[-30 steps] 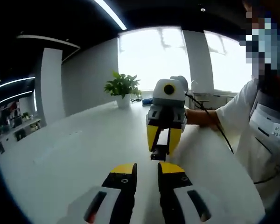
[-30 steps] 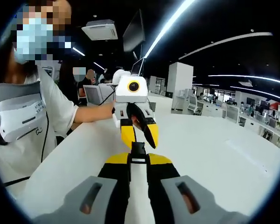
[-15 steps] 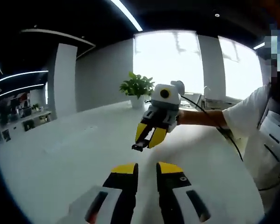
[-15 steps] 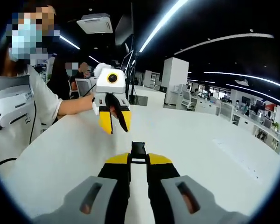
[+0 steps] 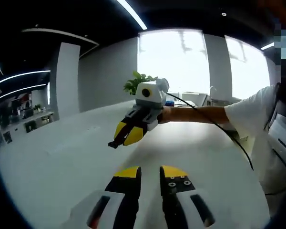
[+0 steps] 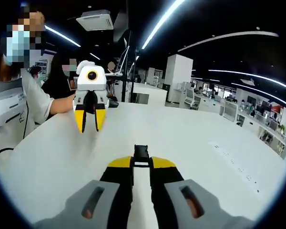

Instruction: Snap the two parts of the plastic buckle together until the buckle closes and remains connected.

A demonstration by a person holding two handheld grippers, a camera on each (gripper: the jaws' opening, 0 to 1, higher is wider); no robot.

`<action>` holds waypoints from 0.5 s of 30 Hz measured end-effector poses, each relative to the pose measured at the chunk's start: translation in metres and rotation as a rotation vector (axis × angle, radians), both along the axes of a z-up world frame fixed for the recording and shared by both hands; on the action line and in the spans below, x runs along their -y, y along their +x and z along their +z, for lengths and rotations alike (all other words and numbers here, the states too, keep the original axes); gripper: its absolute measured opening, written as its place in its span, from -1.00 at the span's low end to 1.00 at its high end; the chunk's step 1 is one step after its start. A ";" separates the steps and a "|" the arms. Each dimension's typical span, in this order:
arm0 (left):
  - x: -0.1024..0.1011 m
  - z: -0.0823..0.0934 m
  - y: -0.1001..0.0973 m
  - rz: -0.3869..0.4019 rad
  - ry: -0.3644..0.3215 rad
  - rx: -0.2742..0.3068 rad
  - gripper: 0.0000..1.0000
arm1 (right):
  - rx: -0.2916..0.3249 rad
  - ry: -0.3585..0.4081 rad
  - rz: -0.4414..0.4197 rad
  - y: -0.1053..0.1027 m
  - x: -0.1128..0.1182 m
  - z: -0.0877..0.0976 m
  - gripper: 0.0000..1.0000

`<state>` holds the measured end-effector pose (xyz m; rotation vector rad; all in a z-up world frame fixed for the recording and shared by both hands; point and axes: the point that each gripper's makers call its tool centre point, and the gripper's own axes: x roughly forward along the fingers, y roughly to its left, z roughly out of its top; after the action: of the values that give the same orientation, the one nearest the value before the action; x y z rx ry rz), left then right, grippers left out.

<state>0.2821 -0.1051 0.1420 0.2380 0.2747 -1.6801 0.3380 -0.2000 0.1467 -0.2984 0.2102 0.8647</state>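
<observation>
— White counter (image 5: 62, 157) runs under your left hand-held gripper (image 5: 150, 172) toward bright windows and one potted plant (image 5: 136, 82). How far along are you?

— Not far, by my judgement. In the left gripper view your own jaws stand a little apart with nothing between them. Your right hand-held gripper (image 5: 124, 137) hangs ahead over the counter, jaws nearly together, a small dark piece (image 5: 113, 144) poking from the tips.

— And the right gripper view?

— Open office behind, same counter (image 6: 219, 152). Your right hand-held gripper (image 6: 141, 164) pinches one black buckle part (image 6: 141, 153) at its tips. Your left hand-held gripper (image 6: 89, 125) hovers well apart, jaws slightly open and empty.

— Count?

— Two hand-held grippers, one buckle part that I can see; whether it is a single half or both halves joined, I cannot tell. If single, you have the mating half to pick up and snap in.
</observation>
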 end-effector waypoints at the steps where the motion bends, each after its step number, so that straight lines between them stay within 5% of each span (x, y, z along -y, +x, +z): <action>1: 0.000 0.000 0.000 0.003 -0.001 -0.002 -0.71 | -0.001 0.003 -0.004 0.003 0.001 -0.001 -0.77; 15: -0.003 -0.003 0.007 0.019 0.012 -0.005 -0.71 | -0.056 0.042 0.015 0.032 0.012 -0.019 -0.77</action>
<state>0.2895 -0.1022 0.1392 0.2396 0.2894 -1.6605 0.3700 -0.2116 0.1280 -0.2365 0.2420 0.8917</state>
